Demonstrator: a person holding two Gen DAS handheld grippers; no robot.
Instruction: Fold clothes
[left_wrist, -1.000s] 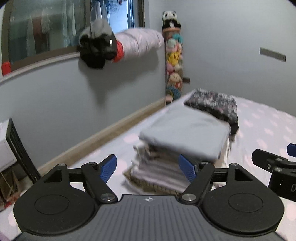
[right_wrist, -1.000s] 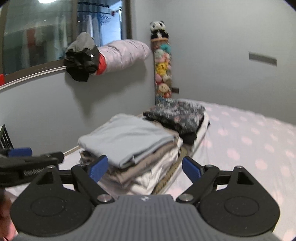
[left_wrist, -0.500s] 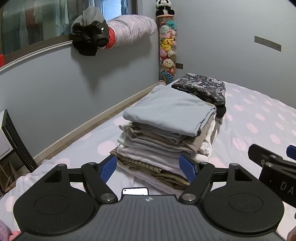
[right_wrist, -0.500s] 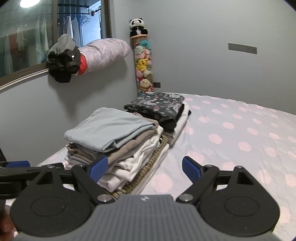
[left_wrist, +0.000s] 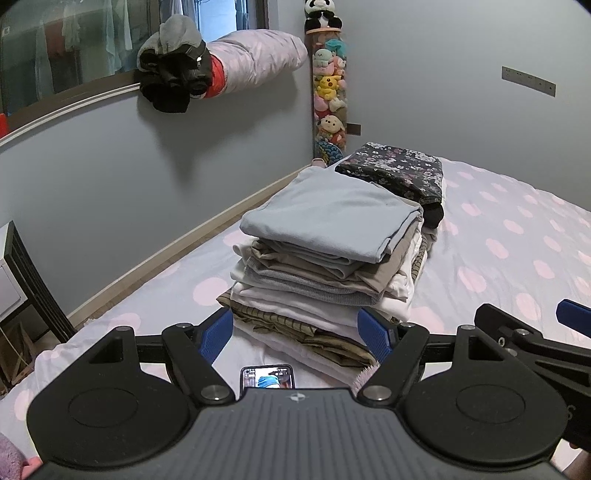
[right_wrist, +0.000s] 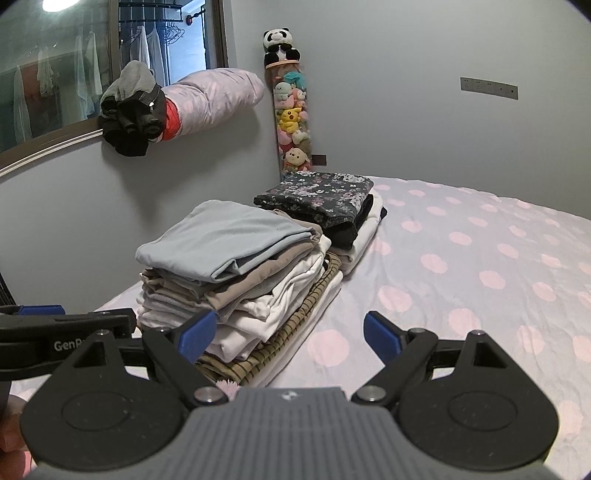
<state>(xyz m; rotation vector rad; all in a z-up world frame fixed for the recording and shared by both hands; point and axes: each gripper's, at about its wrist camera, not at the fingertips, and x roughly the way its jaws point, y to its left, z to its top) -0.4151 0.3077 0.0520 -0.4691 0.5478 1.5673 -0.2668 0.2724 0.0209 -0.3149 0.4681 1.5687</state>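
Where the polka-dot bedspread (left_wrist: 509, 258) meets the wall side of the bed, a stack of folded clothes (left_wrist: 325, 273) sits with a light blue garment (left_wrist: 328, 214) on top, grey, beige and white layers beneath, and an olive striped piece (right_wrist: 295, 332) at the bottom. Just behind it, at about 1 o'clock from the stack in the left wrist view, lies a second, lower pile topped by a dark floral garment (left_wrist: 395, 173).

The left gripper (left_wrist: 299, 336) hovers with its blue-tipped fingers spread wide and empty; the stack sits at 12 o'clock from it, its near bottom edge falling between the two fingertips in the view. Whether either tip touches the cloth cannot be told. A phone (left_wrist: 267, 376) lies screen-up on the bedspread just in front of the gripper's body, at 6 o'clock from the stack.

The right gripper (right_wrist: 291, 336) is likewise wide apart and holding nothing. From it the stack lies at roughly 11 o'clock, with its left fingertip in front of the stack's lower corner and its right fingertip over bare bedspread at 1 o'clock.

Farther out, a tall tube of plush toys (right_wrist: 291, 114) stands in the corner with a panda (right_wrist: 279, 44) on top, and a rolled pillow (left_wrist: 255, 59) with dark clothing (left_wrist: 173, 81) rests on the window ledge.
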